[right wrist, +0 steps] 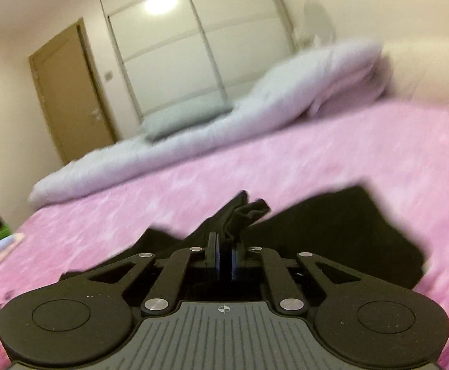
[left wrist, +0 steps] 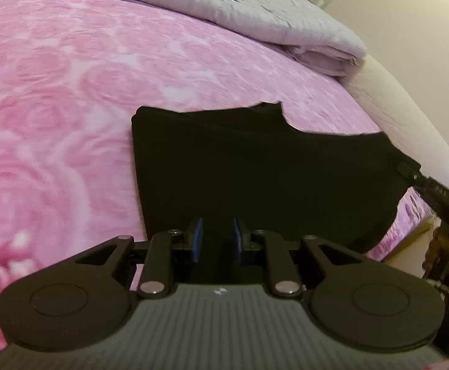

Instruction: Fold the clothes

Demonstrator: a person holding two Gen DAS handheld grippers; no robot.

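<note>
Right gripper pinches a bunched corner of the black garment, lifting it off the pink bedspread; left gripper hovers part-open, empty, above its near edge. Folding looks midway, with further folds left.

The garment lies on the bed near its right edge; the folded duvet lies along the far edge behind it.
</note>
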